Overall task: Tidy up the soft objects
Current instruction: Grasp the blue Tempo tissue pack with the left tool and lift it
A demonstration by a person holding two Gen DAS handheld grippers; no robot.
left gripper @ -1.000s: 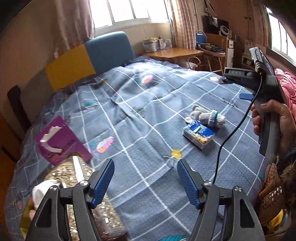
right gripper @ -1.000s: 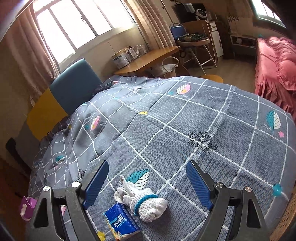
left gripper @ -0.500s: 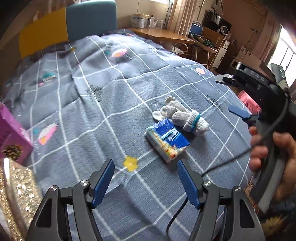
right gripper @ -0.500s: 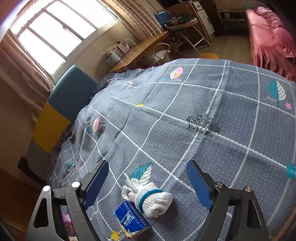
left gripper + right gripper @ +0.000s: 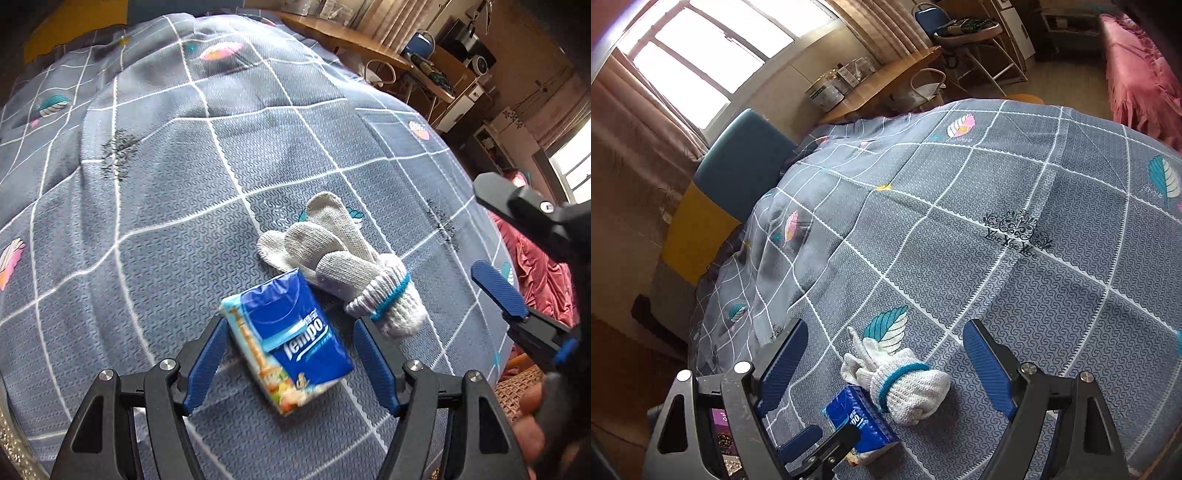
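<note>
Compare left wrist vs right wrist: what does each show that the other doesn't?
Left wrist only: the printed top face of the tissue pack lying between the open left gripper fingers, not pinched; a pink bedspread at the right edge.
Right wrist only: the window, blue and yellow headboard, a purple box at lower left.
Both: pack, rolled white gloves touching it, grey quilt, open right gripper.

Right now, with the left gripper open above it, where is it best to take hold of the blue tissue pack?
Probably across the tissue pack's two long sides, mid-length, coming from above. It lies flat on the bedspread, and the left gripper already straddles it. Its far corner touches the knitted gloves.
</note>
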